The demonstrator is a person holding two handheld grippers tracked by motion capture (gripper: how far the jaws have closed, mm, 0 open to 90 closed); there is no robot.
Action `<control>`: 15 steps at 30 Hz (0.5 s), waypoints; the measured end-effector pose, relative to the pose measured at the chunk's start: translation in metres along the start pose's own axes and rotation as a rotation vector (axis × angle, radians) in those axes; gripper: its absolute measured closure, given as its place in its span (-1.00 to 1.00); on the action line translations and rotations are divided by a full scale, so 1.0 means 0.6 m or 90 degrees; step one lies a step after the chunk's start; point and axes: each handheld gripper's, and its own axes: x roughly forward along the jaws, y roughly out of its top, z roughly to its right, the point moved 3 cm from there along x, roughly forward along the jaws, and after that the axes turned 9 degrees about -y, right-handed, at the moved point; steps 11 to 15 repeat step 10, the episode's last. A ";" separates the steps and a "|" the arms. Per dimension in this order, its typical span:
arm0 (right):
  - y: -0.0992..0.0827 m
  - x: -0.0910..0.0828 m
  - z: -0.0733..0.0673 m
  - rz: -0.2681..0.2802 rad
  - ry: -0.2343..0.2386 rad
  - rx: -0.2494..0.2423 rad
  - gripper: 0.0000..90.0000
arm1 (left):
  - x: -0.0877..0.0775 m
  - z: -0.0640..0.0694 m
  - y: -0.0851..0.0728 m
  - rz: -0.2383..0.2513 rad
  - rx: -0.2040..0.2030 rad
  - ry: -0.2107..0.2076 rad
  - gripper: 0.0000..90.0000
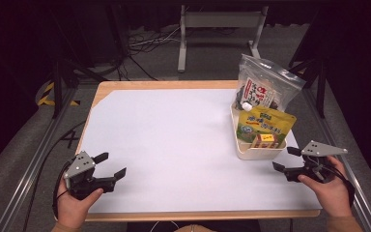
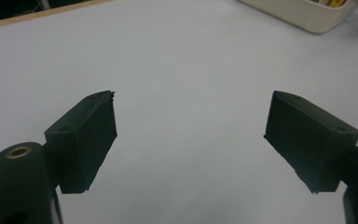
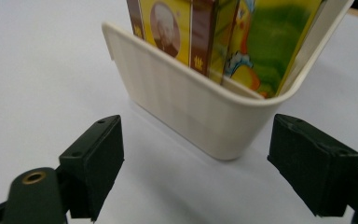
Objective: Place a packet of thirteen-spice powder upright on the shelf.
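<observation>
While nothing is yet gripped, the work looks to be at its approach step, with the bin of snacks as its object.

Bin: a cream plastic tub (image 1: 258,152) with ribbed walls and a rolled rim, standing on the right side of the bench (image 1: 174,145), near the right tool.
Contents: a glossy yellow-green snack pouch (image 1: 265,124), a small yellow-and-brown carton (image 1: 264,140) at the near end, and a clear crinkled bag (image 1: 265,87) with a printed label at the far end, all upright or leaning.
Right tool: (image 1: 286,162) jaws spread wide, empty, aimed at the tub's near corner (image 3: 223,126) and just short of it.
Left tool: (image 1: 110,165) jaws also wide, empty, low over bare white sheet at the near left, well apart from the tub.
Next move: judged, the right tool must advance and either straddle the thin rim or reach over it for the carton; the smooth wall may slip.
Bench surface: matt white sheet on a pale wood top.
</observation>
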 end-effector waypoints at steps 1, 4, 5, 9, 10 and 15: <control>-0.003 0.002 0.000 -0.003 -0.002 0.000 -0.60 | 0.004 0.000 -0.003 -0.007 0.005 -0.001 -0.62; -0.006 0.006 -0.002 -0.010 -0.001 -0.003 -0.60 | 0.006 0.001 -0.004 -0.012 0.006 -0.002 -0.62; -0.006 0.006 -0.002 -0.012 0.000 0.001 -0.60 | 0.006 0.000 -0.005 -0.014 0.005 -0.002 -0.62; -0.009 0.006 -0.002 -0.014 -0.004 0.004 -0.60 | 0.006 0.000 -0.006 -0.014 0.002 -0.001 -0.62; -0.010 0.006 -0.001 -0.014 -0.006 0.007 -0.60 | 0.006 -0.001 -0.006 -0.015 0.003 -0.001 -0.62; -0.010 0.006 -0.001 -0.014 -0.006 0.007 -0.60 | 0.006 -0.001 -0.006 -0.015 0.003 -0.001 -0.62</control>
